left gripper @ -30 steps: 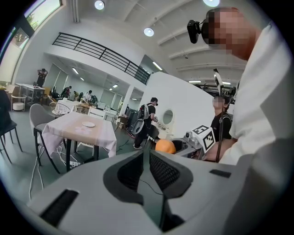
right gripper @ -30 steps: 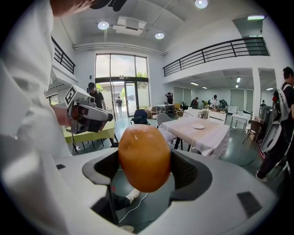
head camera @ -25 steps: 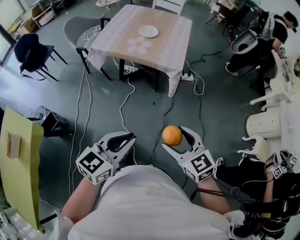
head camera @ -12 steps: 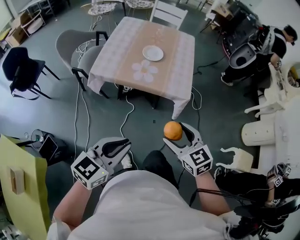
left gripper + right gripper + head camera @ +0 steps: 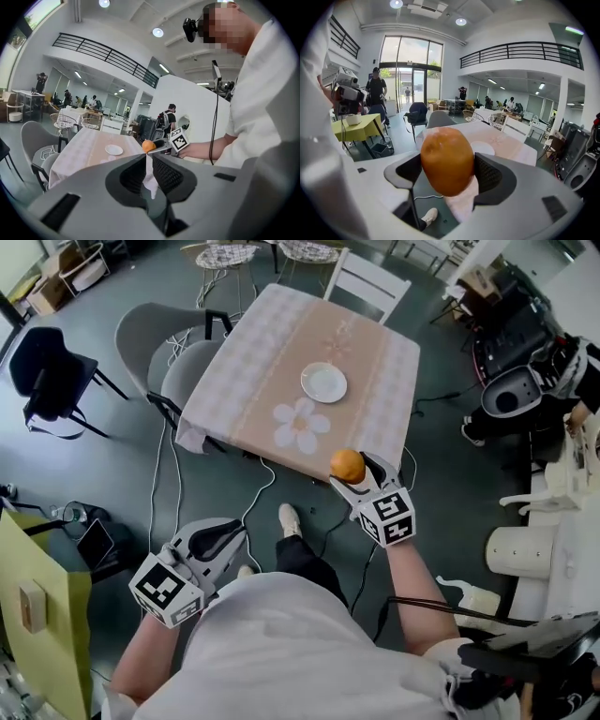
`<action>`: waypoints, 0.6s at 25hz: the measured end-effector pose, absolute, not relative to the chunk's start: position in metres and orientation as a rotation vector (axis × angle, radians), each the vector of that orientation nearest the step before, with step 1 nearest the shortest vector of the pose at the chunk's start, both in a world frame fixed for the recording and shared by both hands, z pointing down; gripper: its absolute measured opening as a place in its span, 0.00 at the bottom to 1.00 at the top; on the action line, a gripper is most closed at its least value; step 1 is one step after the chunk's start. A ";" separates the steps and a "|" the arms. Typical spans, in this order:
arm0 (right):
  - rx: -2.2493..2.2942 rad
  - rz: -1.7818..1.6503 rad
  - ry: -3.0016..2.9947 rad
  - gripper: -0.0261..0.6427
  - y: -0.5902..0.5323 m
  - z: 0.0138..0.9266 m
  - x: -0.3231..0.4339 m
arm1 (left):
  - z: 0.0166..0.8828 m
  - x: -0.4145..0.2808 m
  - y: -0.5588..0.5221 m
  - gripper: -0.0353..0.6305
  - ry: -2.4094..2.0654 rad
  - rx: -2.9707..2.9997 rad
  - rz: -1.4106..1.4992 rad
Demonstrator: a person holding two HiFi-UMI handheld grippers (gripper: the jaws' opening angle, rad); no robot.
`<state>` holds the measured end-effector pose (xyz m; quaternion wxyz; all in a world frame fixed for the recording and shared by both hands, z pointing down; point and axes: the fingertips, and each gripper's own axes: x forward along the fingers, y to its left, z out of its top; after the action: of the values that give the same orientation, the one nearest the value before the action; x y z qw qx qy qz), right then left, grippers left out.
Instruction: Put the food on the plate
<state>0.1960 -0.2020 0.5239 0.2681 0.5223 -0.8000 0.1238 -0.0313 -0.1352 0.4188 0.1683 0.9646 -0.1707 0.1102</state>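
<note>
Your right tool (image 5: 353,474) clamps the round orange fruit (image 5: 347,465) out front, by the near edge of the pink-clothed table (image 5: 244,381), short of the small white plate (image 5: 323,382), presumably mid-carry; your left tool (image 5: 223,538) hangs closed, empty, kept clear.

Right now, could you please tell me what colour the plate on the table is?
The plate is plain white, clearest in the head view.

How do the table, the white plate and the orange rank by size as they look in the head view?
1. table, by far the largest.
2. plate.
3. orange, looking only slightly smaller than the plate; it is held nearer the camera, so this close ranking is unsure.
</note>
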 end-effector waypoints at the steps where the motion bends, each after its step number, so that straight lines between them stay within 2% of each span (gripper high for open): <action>1: 1.387 0.331 -2.155 0.58 -0.226 0.529 0.207 | 0.413 -0.022 -0.148 0.13 -0.511 2.737 0.301; 8: 1.241 0.278 -2.158 0.58 -0.368 0.566 0.264 | 0.392 0.034 -0.231 0.13 -0.671 2.709 0.282; 15: 1.101 0.272 -2.108 0.58 -0.461 0.626 0.289 | 0.389 0.048 -0.275 0.13 -0.860 2.618 0.302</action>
<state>0.2889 -0.4608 0.6261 0.3650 0.4283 -0.8198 0.1058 0.0478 -0.2750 0.3894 0.1836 0.9283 -0.3050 0.1070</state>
